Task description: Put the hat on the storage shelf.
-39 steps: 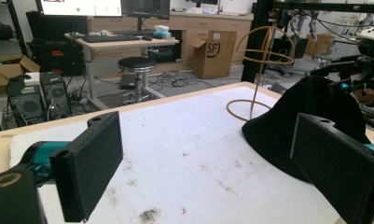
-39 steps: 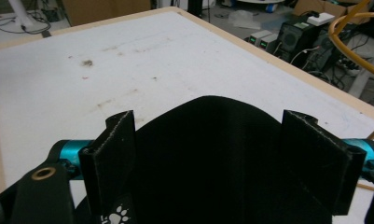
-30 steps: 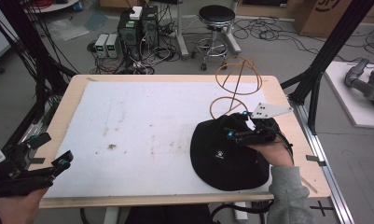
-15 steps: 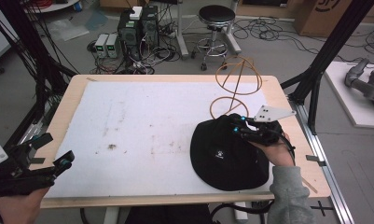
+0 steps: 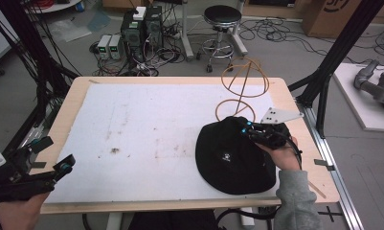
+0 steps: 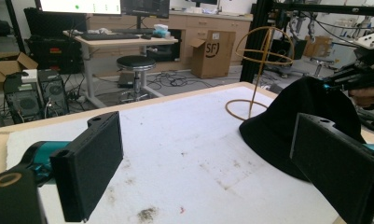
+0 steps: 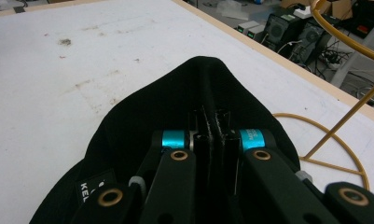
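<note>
A black cap (image 5: pixel 228 160) lies on the white mat (image 5: pixel 146 120) at the table's near right. My right gripper (image 5: pixel 244 125) is shut on a fold of the cap's crown (image 7: pixel 152 107), and the fabric is pinched between its jaws (image 7: pixel 212 123). A gold wire stand (image 5: pixel 244 81) rises just behind the cap. My left gripper (image 5: pixel 55 153) is open off the table's near left corner, with nothing between its jaws. The left gripper view has the cap (image 6: pixel 292 121) and the stand (image 6: pixel 264 51) to the right, beyond the open left gripper (image 6: pixel 208 172).
The mat has small dirt marks (image 5: pixel 114 150) near its middle left. Black frame posts (image 5: pixel 333 62) stand at the table's right. Beyond the far edge are a stool (image 5: pixel 220 17), computer boxes (image 5: pixel 141 26) and loose cables on the floor.
The right gripper has edged slightly toward the far side, still pinching the cap. The left gripper has come a little farther into view at the near left corner, showing both jaws.
</note>
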